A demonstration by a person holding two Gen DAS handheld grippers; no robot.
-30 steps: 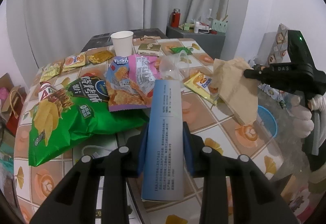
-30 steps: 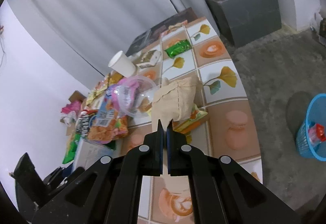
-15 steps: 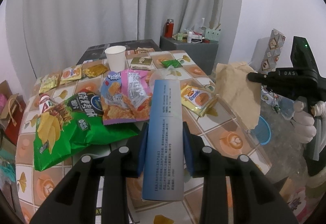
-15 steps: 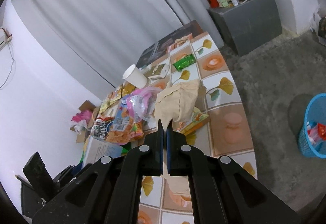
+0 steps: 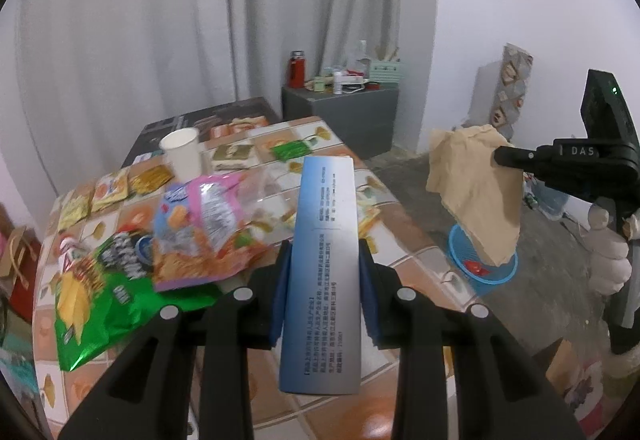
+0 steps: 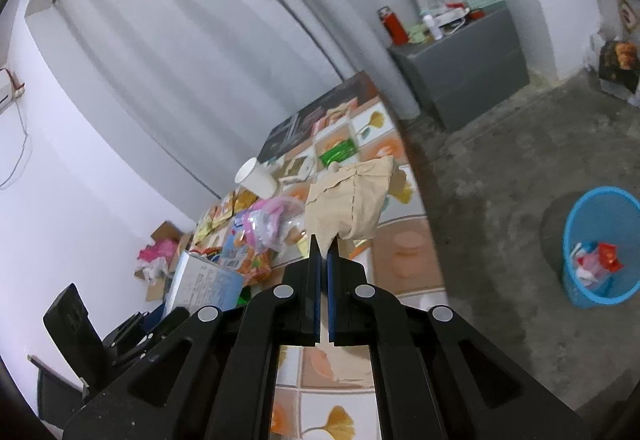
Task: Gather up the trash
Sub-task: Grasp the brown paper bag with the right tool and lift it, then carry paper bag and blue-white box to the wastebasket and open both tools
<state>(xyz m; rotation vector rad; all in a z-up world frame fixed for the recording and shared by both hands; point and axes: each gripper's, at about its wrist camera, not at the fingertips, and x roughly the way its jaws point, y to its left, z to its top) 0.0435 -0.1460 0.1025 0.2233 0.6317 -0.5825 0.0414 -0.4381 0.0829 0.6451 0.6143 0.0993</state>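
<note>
My left gripper [image 5: 323, 260] is shut on a long blue-and-white carton [image 5: 326, 260] and holds it above the tiled table [image 5: 404, 224]. My right gripper [image 6: 324, 246] is shut on a crumpled brown paper bag [image 6: 352, 199], lifted off the table. In the left wrist view the bag [image 5: 476, 195] hangs from the right gripper [image 5: 500, 155] out over the floor, in line with the blue trash basket [image 5: 496, 272]. The basket [image 6: 600, 244] stands on the floor to the right of the table and holds some wrappers.
The table carries a green chip bag [image 5: 100, 296], a pink snack bag [image 5: 204, 224], a white paper cup [image 5: 182, 151], a green packet [image 5: 290, 149] and several small yellow packets [image 5: 108, 189]. A grey cabinet [image 5: 352, 111] stands by the curtain.
Both grippers have risen and drawn back from the table. The right gripper has carried the paper bag off the table's right side toward the blue basket. The carton stays clamped.
</note>
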